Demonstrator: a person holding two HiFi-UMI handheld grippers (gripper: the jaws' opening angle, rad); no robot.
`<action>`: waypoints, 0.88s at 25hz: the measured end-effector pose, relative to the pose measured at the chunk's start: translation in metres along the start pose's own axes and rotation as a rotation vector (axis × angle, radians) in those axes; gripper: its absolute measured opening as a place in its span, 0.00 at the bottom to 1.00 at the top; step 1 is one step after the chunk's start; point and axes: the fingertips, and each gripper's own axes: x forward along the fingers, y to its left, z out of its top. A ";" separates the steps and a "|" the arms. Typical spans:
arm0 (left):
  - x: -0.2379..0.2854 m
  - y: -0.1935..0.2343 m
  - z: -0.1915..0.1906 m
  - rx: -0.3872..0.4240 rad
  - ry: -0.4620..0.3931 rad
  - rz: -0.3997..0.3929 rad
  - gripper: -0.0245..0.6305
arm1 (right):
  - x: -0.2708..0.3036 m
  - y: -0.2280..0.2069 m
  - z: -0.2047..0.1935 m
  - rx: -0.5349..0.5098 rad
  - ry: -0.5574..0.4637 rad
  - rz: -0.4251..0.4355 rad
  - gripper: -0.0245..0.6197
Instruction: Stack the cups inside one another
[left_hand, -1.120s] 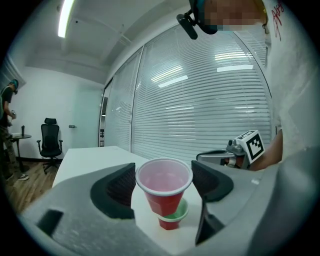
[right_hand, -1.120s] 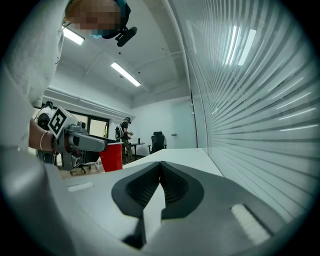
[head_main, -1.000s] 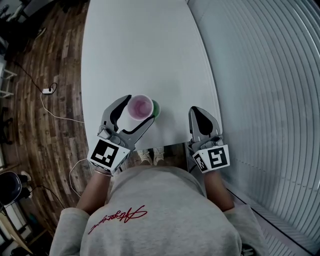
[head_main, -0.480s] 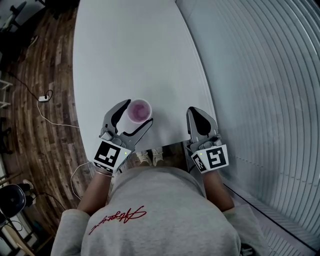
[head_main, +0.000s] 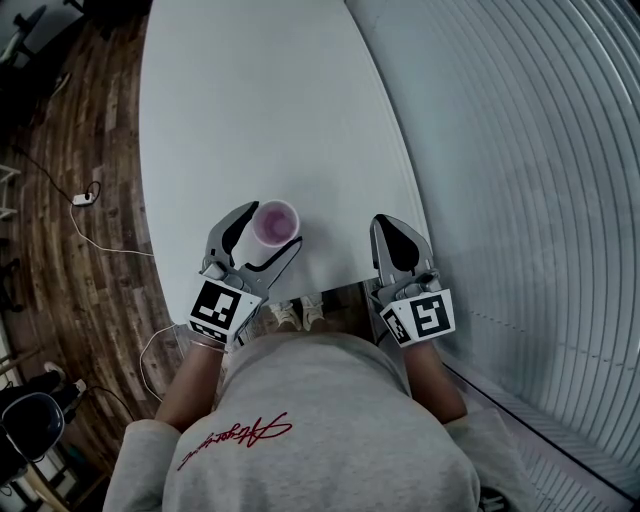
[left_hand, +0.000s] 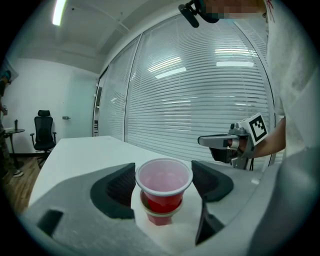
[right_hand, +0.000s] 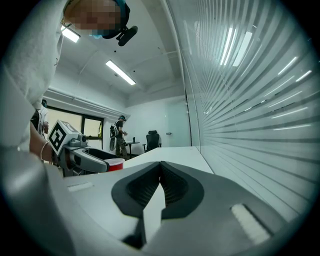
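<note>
Left claw gripping red cup by rim, its base inside second cup, right claw closed, empty, nearby, table beneath.

The upper cup looks like smooth red plastic. The worktop is smooth matt white. The floor is dark wood planking.

The person wears a light grey sweatshirt with red script lettering on the chest; the left hand-held gripper and right hand-held gripper are grey, with dark ribbed pads and white black-marked cubes.
</note>
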 end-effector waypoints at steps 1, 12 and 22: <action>0.000 0.000 -0.001 0.001 0.000 0.001 0.57 | 0.000 0.001 0.000 0.000 0.001 0.000 0.02; 0.006 0.000 -0.024 0.002 0.045 0.013 0.57 | -0.003 0.000 -0.006 -0.011 0.011 -0.006 0.02; 0.007 0.002 -0.036 0.007 0.072 0.015 0.57 | -0.001 0.001 -0.007 -0.008 0.013 -0.006 0.02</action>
